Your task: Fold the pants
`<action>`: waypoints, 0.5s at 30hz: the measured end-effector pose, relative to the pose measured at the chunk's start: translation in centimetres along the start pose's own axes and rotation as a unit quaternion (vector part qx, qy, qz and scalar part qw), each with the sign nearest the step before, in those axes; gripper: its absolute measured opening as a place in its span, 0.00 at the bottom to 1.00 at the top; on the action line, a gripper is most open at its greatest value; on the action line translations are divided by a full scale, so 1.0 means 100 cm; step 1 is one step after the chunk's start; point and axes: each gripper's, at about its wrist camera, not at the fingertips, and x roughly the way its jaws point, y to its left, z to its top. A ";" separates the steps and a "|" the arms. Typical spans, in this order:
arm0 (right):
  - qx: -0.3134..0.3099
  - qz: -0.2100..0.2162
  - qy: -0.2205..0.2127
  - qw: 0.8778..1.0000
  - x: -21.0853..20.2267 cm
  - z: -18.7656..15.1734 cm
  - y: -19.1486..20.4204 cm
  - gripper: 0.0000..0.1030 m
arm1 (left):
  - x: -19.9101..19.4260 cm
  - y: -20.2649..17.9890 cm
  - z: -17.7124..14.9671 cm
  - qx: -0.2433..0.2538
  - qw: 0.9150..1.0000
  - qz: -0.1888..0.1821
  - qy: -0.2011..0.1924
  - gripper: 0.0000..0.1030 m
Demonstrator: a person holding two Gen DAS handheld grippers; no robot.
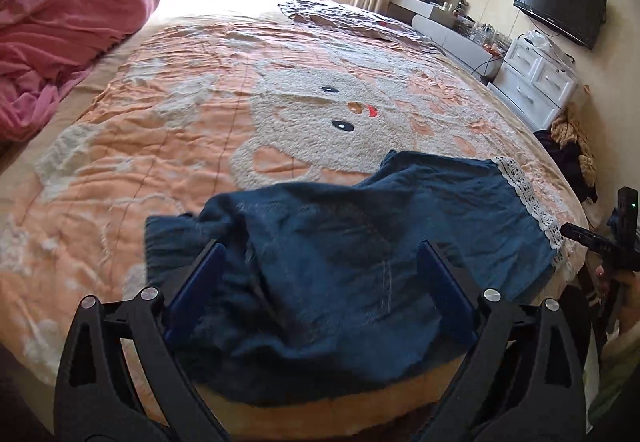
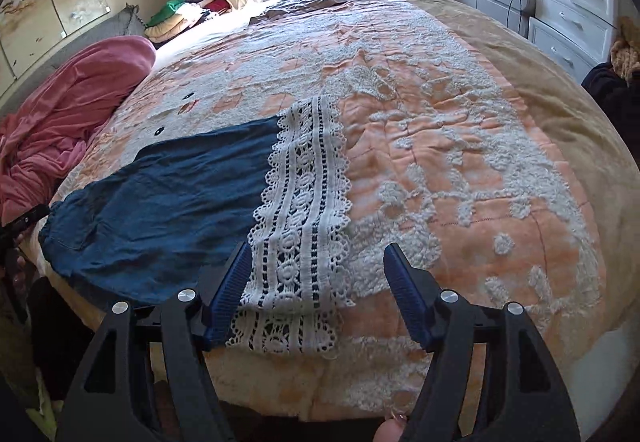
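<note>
Dark blue pants [image 1: 360, 222] with a white lace hem [image 1: 524, 194] lie folded flat near the front edge of the bed. My left gripper [image 1: 320, 254] hangs over their crumpled waist end, open wide, its blue pads [image 1: 200, 290] clear of the cloth. In the right wrist view the pants [image 2: 168, 194] stretch to the left and the lace hem [image 2: 304, 202] runs toward me. My right gripper [image 2: 319, 252] is open above the near end of the lace, gripping nothing. The left pad [image 2: 228, 298] stands at the lace's left border.
The bed carries an orange and white quilt [image 1: 200, 114] with a bear face. A pink blanket [image 1: 60, 42] is heaped at the left. A grey quilt [image 1: 340, 14] lies at the far end. White drawers [image 1: 536, 78], a TV [image 1: 560, 2] and a clothes pile [image 1: 568, 154] stand at the right.
</note>
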 end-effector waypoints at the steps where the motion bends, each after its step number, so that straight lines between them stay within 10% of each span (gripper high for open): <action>1: 0.002 0.000 0.001 1.000 0.000 -0.002 0.001 0.65 | -0.008 0.007 -0.007 -0.005 1.000 0.011 0.000 0.87; 11: -0.006 -0.007 0.018 1.000 0.011 -0.004 0.003 0.25 | -0.025 0.068 -0.027 -0.103 0.994 0.038 0.002 0.86; 15: 0.001 -0.006 0.016 1.000 0.008 -0.003 0.002 0.22 | 0.004 0.054 -0.026 -0.089 0.994 0.060 0.031 0.42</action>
